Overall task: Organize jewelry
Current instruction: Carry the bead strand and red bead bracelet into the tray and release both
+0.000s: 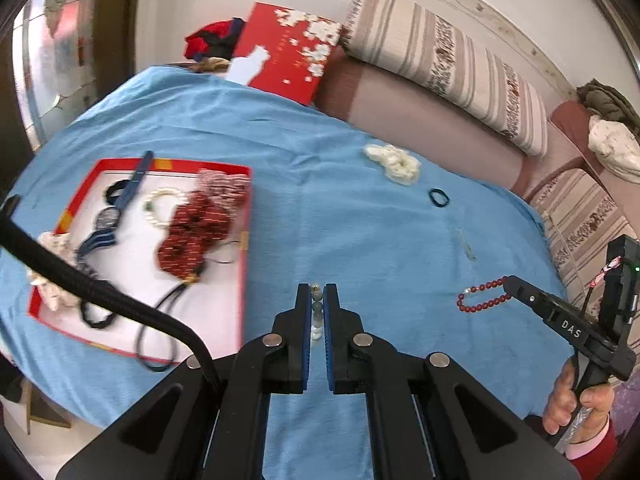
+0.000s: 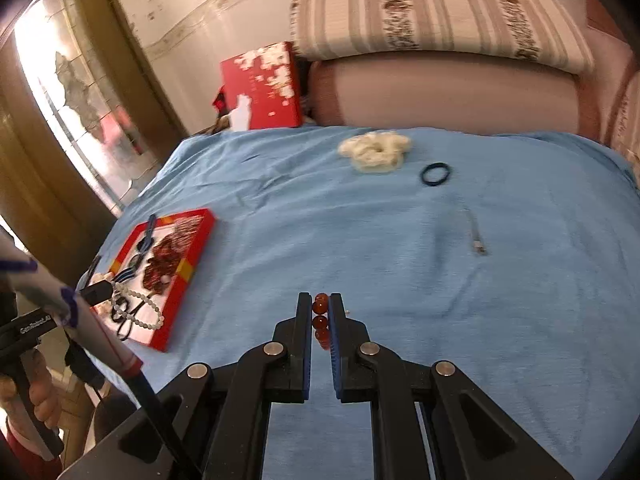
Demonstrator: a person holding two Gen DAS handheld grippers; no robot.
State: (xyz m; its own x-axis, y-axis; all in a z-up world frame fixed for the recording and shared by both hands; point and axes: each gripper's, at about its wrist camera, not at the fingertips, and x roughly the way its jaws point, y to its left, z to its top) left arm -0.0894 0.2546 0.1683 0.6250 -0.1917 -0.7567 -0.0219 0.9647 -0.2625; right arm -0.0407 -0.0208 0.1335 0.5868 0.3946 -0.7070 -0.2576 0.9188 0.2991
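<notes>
The left claw (image 1: 318,300) is clamped on a strand of pale and grey-green beads (image 1: 317,314), which sits pinched between its blue-lined pads above the blue cloth (image 1: 340,208) that covers the counter. The right claw (image 2: 321,306) is likewise clamped on a string of round red beads (image 2: 321,322); seen from the left wrist, that red bead bracelet (image 1: 482,298) hangs in a loop from the claw tip, lifted clear of the cloth, with a hand (image 1: 576,404) in a red sleeve gripping the handle below. Just left of the left claw lies a shallow red tray (image 1: 240,280) with a white floor, holding a red patterned scrunchie (image 1: 196,236), a pearl bracelet (image 1: 160,204), a blue-strapped watch (image 1: 116,208) and black cords (image 1: 160,336) that spill over its near edge. Farther out on the cloth, well apart from the tray, rest a white fluffy scrunchie (image 2: 374,152), a small dark hair tie (image 2: 435,174) just beside it, and a thin silvery clip (image 2: 476,236) nearer the right claw. Past the far edge of the cloth stand a red box with white blossoms (image 2: 264,88) and a striped cushion (image 2: 440,20) against the wall.
</notes>
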